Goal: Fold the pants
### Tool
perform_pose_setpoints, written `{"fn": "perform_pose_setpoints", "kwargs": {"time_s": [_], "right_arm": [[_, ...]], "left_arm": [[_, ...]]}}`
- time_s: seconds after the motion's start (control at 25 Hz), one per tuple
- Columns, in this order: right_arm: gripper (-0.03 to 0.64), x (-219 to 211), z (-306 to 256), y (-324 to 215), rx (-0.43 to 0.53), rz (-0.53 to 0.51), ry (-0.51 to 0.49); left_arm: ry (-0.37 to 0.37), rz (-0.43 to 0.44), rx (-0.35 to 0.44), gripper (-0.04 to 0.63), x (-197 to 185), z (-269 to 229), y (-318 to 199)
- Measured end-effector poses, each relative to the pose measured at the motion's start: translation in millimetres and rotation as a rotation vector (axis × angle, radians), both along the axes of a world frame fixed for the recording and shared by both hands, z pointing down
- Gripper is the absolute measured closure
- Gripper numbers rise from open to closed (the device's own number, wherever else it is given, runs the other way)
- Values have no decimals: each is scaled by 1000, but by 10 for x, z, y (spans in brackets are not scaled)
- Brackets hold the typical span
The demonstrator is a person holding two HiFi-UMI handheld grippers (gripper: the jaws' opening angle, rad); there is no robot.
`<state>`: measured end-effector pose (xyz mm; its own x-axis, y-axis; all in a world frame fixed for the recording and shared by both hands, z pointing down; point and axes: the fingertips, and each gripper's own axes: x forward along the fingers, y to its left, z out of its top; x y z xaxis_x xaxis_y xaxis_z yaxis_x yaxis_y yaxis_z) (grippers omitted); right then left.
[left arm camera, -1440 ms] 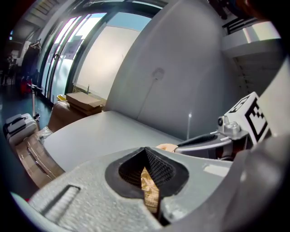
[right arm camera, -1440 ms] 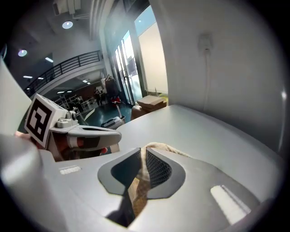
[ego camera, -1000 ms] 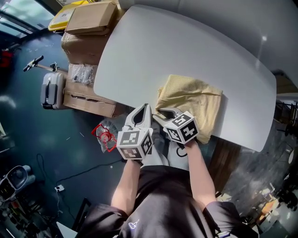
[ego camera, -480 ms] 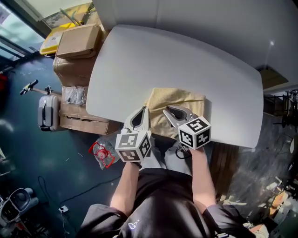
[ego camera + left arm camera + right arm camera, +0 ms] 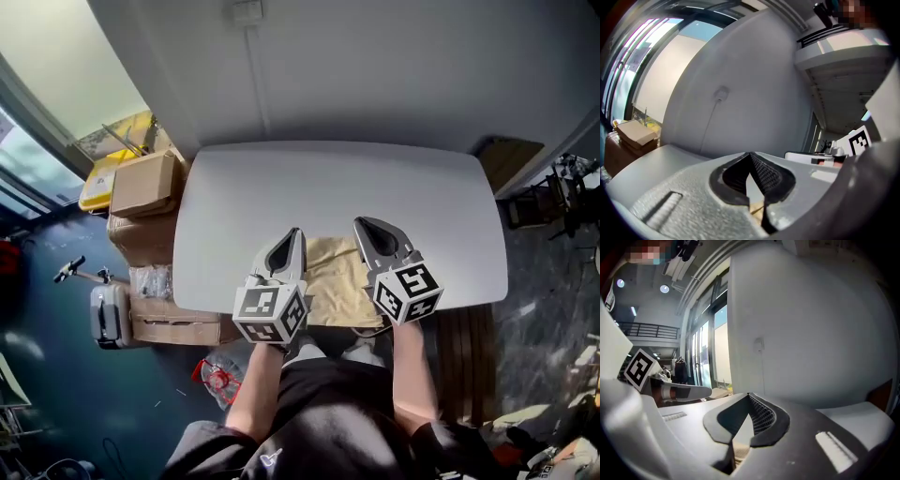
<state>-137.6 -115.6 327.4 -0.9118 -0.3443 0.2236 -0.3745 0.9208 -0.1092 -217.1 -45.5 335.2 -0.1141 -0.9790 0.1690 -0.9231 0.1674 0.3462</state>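
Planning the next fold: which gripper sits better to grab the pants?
Right, marginally: the right gripper hangs over the pants; the left gripper is beside their edge. Both are shut, empty.

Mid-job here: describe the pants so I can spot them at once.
Find the big white table against the wall. At the middle of its near edge, closest to the person, lies a flat folded bundle: the pants. They are pale yellow cloth, unlike the brown cardboard boxes on the floor at the left.
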Motion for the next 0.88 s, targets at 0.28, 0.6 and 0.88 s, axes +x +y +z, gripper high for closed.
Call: {"fn": "perform_pose_setpoints", "kwargs": {"time_s": [0.28, 0.6, 0.88], "right_arm": [[615, 426, -642, -346, 130, 136, -114], [615, 439, -791, -303, 173, 83, -123], [614, 406, -787, -302, 182, 64, -121]], "left_arm": [[-145, 63, 89, 591, 219, -558, -375], [-149, 82, 112, 591, 366, -671, -499], [-152, 68, 116, 591, 376, -690, -514]]}}
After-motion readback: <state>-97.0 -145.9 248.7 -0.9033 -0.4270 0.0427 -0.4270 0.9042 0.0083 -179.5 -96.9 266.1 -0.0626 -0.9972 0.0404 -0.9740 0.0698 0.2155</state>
